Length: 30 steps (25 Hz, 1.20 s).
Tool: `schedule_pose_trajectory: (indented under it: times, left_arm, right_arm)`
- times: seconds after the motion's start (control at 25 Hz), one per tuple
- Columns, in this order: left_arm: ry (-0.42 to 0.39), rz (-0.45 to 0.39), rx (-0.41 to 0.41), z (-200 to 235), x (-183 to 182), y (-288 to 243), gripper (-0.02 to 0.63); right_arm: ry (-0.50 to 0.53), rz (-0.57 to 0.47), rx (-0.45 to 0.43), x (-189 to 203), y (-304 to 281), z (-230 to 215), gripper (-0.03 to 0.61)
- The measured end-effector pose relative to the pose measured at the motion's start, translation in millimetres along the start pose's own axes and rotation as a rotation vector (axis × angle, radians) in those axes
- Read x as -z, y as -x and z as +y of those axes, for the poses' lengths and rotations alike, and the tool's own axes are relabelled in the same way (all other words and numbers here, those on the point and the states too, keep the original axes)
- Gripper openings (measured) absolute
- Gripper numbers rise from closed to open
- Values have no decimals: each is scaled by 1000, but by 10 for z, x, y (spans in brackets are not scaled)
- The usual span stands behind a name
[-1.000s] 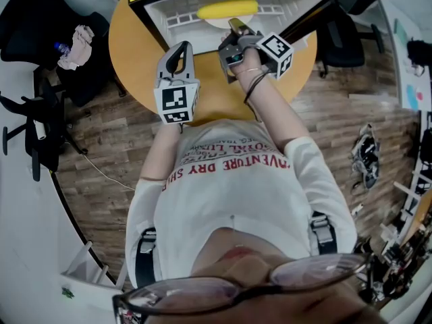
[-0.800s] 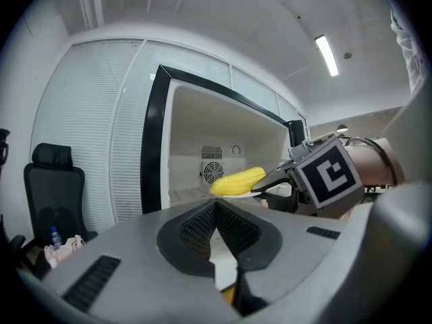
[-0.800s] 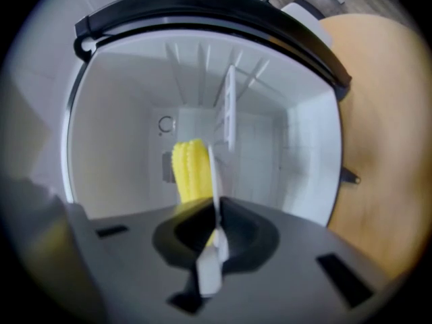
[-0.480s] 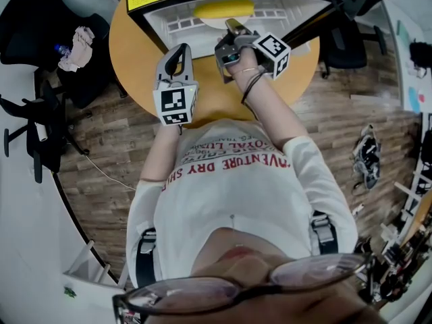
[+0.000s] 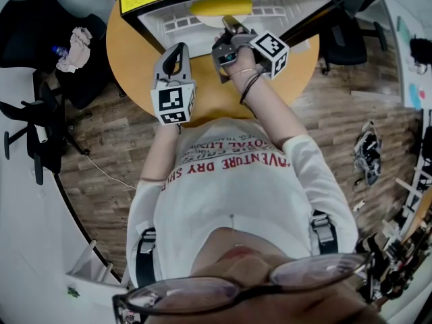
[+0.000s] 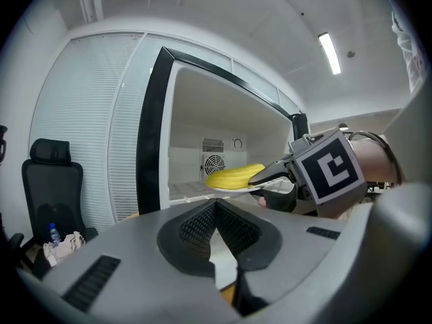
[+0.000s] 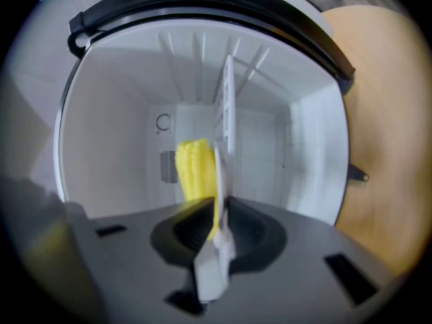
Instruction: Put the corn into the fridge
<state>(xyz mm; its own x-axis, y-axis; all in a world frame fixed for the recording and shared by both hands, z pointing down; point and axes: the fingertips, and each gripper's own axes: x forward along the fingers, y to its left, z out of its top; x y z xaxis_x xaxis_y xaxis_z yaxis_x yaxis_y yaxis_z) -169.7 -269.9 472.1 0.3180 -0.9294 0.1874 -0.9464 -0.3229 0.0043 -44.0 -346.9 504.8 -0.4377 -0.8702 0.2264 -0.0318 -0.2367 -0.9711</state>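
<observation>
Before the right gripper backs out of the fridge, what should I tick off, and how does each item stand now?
1. Corn inside the fridge, on its plate: ok.
2. Plate resting on the shelf: cannot tell.
3. Right gripper releasing: jaws have just been opening, and a gap shows beside the plate rim between them: ok.
4. Left gripper shut, empty, outside the fridge: ok.
5. Way back out unobstructed: ok.
</observation>
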Motion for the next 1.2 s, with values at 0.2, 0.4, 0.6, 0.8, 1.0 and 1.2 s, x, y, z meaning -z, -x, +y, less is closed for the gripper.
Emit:
schedule_pose_trajectory:
  times: [0.2,0.4,0.6,0.8,1.0,1.2]
  left_arm:
    - [-5,-6,18,-58,-27,1,25]
    - [-7,0,21,-69,16,-3,25]
    - [-17,1,27,-92,14,25,25]
    - [-22,-14,34,-212,-61,103,26]
    - [-21,-13,29,-361,-101,194,25]
    - [-15,-24,20,-520,-184,273,25]
  right_arm:
    - [23,4,-10,1,3,18,106]
    - [27,16,-45,22,25,44,170]
    - [42,20,-57,64,140,67,169]
    - [100,19,-72,41,382,40,132]
    - [254,38,-69,19,609,21,46]
    - [441,47,-96,6,812,-4,34]
